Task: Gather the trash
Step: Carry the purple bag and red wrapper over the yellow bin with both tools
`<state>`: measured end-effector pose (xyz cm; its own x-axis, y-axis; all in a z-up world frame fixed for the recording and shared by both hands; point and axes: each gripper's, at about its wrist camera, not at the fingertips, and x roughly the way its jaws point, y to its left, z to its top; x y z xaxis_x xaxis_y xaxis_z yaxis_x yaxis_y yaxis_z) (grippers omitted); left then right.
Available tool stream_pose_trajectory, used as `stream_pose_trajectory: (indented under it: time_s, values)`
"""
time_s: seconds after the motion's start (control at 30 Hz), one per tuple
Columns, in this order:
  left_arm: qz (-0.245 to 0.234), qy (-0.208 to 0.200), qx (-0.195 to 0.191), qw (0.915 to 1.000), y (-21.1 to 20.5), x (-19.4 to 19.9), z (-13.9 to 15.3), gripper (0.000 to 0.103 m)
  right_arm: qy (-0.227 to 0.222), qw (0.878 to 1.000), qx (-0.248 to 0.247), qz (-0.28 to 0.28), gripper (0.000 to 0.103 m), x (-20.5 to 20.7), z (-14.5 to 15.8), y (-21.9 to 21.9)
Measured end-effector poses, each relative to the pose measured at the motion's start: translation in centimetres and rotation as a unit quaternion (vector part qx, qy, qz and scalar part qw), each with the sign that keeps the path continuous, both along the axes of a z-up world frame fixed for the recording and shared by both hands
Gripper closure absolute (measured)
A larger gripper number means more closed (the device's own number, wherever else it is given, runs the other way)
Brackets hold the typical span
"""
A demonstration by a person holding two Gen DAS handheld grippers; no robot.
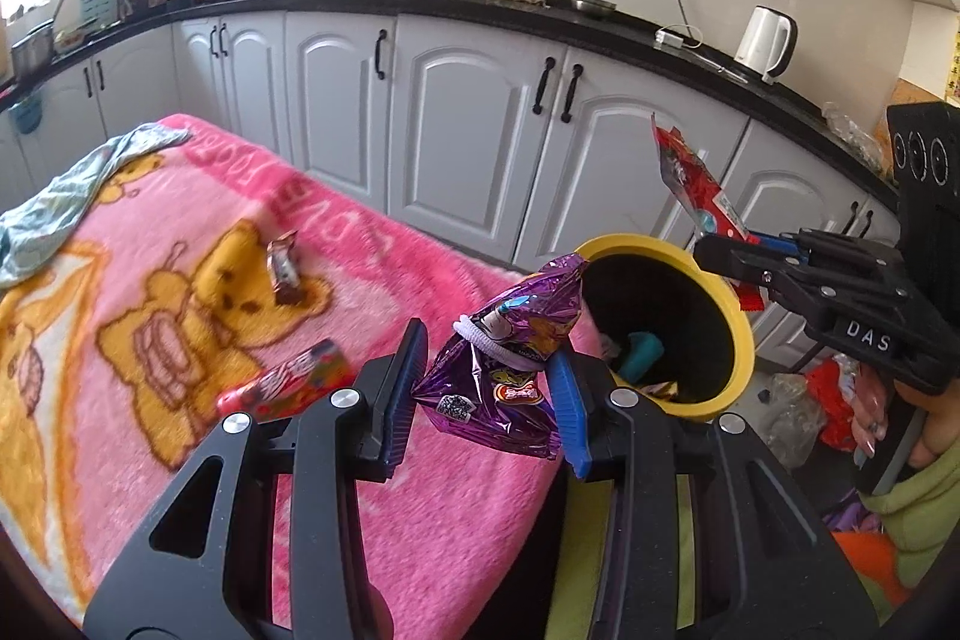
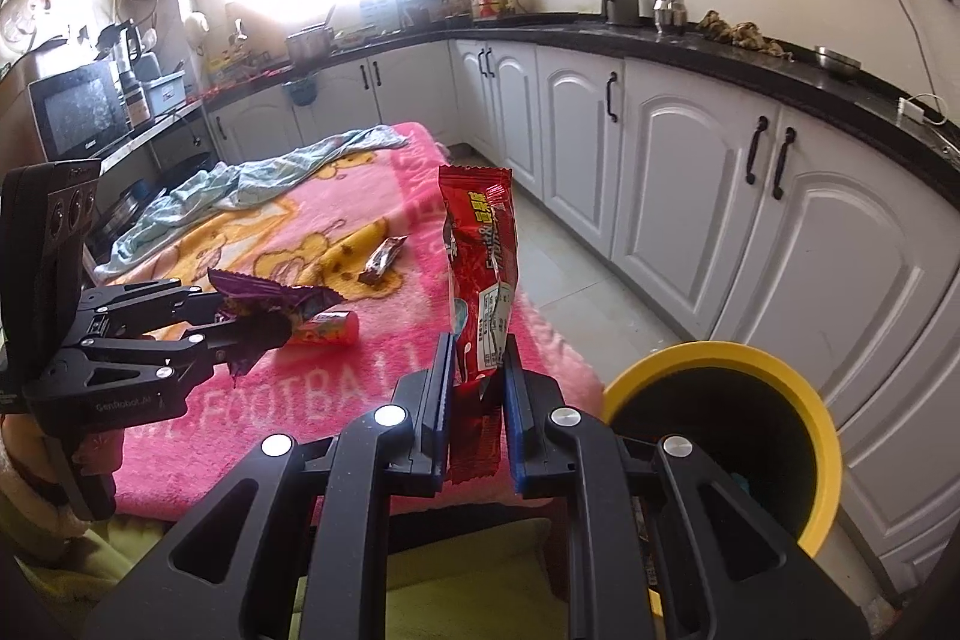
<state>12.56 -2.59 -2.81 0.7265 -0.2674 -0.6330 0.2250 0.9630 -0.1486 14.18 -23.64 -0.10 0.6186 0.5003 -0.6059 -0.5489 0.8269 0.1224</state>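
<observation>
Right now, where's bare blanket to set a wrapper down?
Free: the near strip of pink blanket over the FOOTBALL lettering, between the red tube and the yellow bin. Crowded: mid-blanket around the brown wrapper and the far end under the blue cloth.

Four wrappers [image 1: 498,376] [image 2: 480,280] [image 1: 285,268] [image 1: 288,379], one bin [image 1: 741,334], two hand-held grippers [image 1: 489,388] [image 2: 477,400].

A pink bear-print blanket [image 2: 372,400] covers the counter. On it lie a small brown wrapper [image 2: 384,259] over the bear's face, a red tube-shaped packet [image 2: 327,328] nearer the front edge, and a crumpled pale blue cloth [image 2: 252,181] at the far end, draped over the blanket's edge.
</observation>
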Motion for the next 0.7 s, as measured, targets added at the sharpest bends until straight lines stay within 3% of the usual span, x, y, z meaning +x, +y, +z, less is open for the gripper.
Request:
stream_pose_trajectory:
  time_s: [0.7]
  values:
    - [-0.073,-0.018,-0.005,0.9972,-7.8,3.0,1.6,0.071,-0.022,0.996,0.021,-0.090,0.088,-0.2,1.0,-7.9]
